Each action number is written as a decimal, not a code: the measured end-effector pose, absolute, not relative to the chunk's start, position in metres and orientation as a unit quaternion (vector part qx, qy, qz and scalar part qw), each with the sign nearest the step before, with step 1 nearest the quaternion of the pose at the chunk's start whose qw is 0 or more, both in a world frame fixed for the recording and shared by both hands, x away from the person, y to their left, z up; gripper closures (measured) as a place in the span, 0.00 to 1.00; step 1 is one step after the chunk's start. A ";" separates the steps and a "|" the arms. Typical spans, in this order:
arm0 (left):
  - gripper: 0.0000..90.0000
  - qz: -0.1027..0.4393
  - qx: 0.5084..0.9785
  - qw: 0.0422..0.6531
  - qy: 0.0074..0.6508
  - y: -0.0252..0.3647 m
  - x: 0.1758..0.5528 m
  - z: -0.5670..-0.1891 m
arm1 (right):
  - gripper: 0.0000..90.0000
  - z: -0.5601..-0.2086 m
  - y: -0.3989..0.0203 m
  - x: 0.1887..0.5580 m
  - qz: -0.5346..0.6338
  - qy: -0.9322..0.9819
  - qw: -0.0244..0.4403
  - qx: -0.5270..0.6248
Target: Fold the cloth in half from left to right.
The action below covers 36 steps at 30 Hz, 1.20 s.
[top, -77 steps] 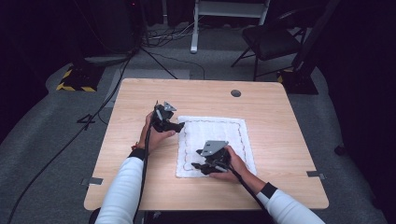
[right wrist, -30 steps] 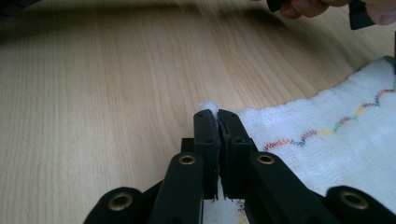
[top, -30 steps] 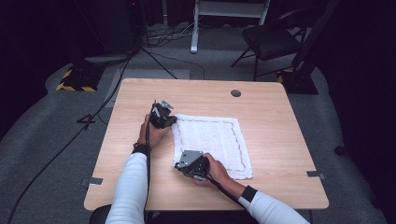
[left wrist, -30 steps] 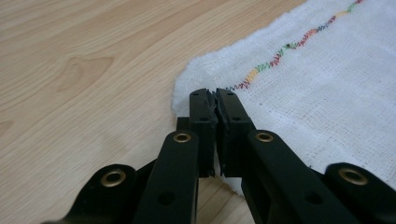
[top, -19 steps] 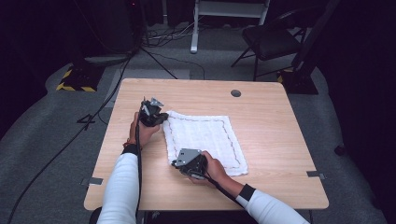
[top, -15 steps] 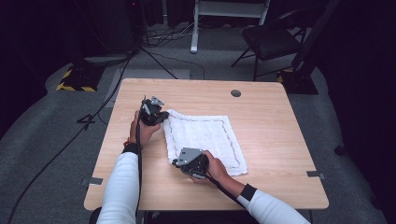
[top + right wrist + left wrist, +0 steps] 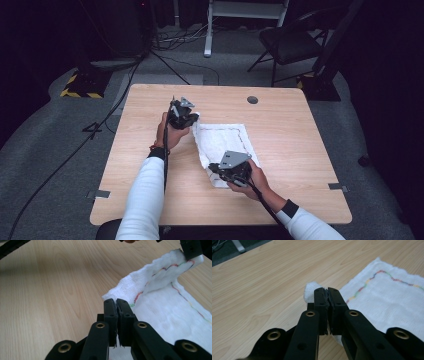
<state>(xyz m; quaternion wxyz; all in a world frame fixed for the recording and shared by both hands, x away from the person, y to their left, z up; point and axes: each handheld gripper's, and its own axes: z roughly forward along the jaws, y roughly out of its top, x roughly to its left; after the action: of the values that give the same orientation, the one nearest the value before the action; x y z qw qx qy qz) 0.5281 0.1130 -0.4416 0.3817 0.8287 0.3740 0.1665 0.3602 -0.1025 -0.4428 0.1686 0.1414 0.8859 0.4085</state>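
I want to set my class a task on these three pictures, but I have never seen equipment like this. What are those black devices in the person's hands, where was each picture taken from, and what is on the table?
A person sits at a wooden table, holding a hand-operated gripper in each hand. The high view looks down from above: the left gripper is at the picture's left, the right gripper lower down. The other two pictures come from cameras riding on each gripper, looking along its two black fingers. On the table lies a white cloth with a coloured stitched line. Both grippers are shut on the cloth: each pinches one corner along the same side, lifting that side off the table as if to fold it.
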 end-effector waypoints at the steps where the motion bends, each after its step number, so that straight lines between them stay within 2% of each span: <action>1: 0.96 0.166 0.829 0.382 0.374 0.113 0.528 -0.442 | 0.97 -0.443 -0.107 0.359 0.407 0.886 0.170 0.144; 14: 0.96 0.153 0.846 0.388 0.332 0.047 0.538 -0.445 | 0.97 -0.440 -0.154 0.350 0.397 0.882 0.189 0.169; 36: 0.96 0.141 0.863 0.384 0.296 -0.018 0.545 -0.456 | 0.96 -0.447 -0.218 0.341 0.382 0.873 0.196 0.231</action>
<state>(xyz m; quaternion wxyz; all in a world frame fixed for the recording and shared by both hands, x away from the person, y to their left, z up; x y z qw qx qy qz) 0.5447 -0.0176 -0.4557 0.3837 0.8634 0.2956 0.1413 0.3415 -0.2178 -0.4468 0.1964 0.2314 0.8730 0.3817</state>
